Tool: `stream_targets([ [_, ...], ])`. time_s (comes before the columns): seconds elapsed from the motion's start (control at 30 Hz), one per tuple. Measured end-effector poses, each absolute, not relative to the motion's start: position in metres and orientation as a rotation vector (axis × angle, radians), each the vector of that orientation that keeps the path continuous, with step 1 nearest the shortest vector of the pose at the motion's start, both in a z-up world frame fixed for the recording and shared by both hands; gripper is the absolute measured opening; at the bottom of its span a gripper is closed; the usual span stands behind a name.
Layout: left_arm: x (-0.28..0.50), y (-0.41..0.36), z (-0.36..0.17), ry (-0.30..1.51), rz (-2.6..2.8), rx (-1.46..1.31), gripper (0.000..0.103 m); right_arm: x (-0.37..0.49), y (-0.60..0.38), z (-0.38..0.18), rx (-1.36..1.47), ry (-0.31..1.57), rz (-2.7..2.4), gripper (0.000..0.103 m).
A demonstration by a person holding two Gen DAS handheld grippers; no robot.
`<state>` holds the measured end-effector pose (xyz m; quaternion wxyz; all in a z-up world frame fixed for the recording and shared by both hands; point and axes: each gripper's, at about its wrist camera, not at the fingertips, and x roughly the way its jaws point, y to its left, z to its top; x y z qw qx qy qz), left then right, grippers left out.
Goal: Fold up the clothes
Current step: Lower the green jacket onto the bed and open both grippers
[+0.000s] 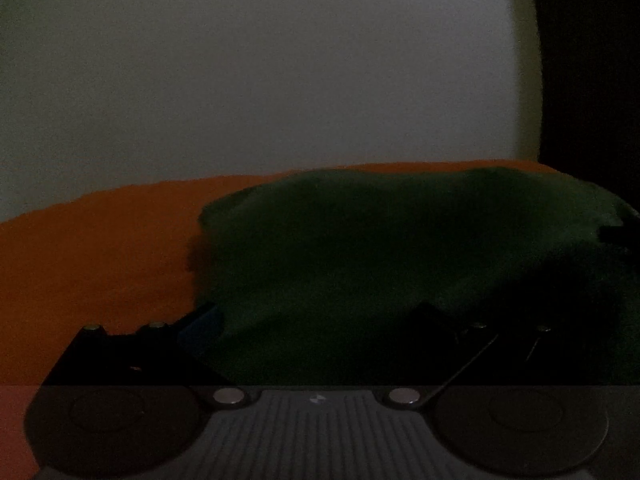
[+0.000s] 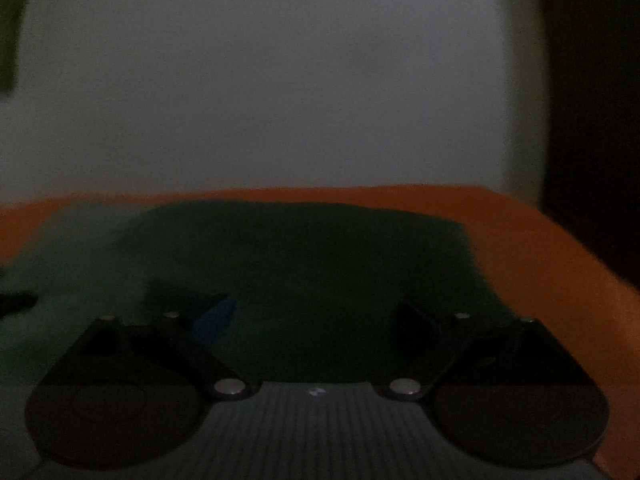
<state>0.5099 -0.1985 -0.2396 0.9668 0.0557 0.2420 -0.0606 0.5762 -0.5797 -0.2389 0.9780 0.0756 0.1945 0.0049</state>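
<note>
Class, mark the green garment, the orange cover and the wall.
green garment [image 1: 380,248]: left wrist view, middle of the cloth.
orange cover [image 2: 540,248]: right wrist view, bare part right of the garment.
wall [image 2: 260,80]: right wrist view, plain middle.

1. A plain pale wall [image 1: 260,72] fills the upper half of both views, bare and evenly grey-white in very dim light.
2. An orange surface [image 1: 92,248] runs along the foot of the wall; whether bed or table cannot be told.
3. A dark upright band [image 2: 592,120] closes the right side.
4. A greenish strip [image 2: 10,28] edges the upper left corner of the right wrist view.
</note>
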Motion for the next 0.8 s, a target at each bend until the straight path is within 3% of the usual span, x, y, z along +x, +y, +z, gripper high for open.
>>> stream_targets([
  [0.07, 0.491, -0.186, -0.234, 0.523, -0.082, 0.084, 0.103, 0.568, -0.608, -0.246, 0.237, 0.412, -0.098, 0.093],
  [0.13, 0.498, -0.177, -0.234, 0.551, -0.071, 0.076, 0.103, 0.566, -0.622, -0.255, 0.248, 0.461, -0.189, 0.102],
  [0.33, 0.485, -0.164, -0.208, 0.575, -0.001, 0.206, 0.103, 0.532, -0.649, -0.221, 0.124, 0.517, -0.316, 0.102],
  [0.47, 0.452, -0.154, -0.169, 0.705, -0.077, 0.116, 0.103, 0.478, -0.613, -0.198, 0.100, 0.569, -0.191, 0.102],
  [0.67, 0.388, -0.144, -0.127, 0.788, -0.103, -0.057, 0.103, 0.404, -0.527, -0.120, 0.256, 0.645, -0.052, 0.103],
  [0.8, 0.370, -0.138, -0.119, 0.910, -0.116, -0.023, 0.103, 0.399, -0.456, -0.088, 0.146, 0.676, 0.042, 0.103],
])
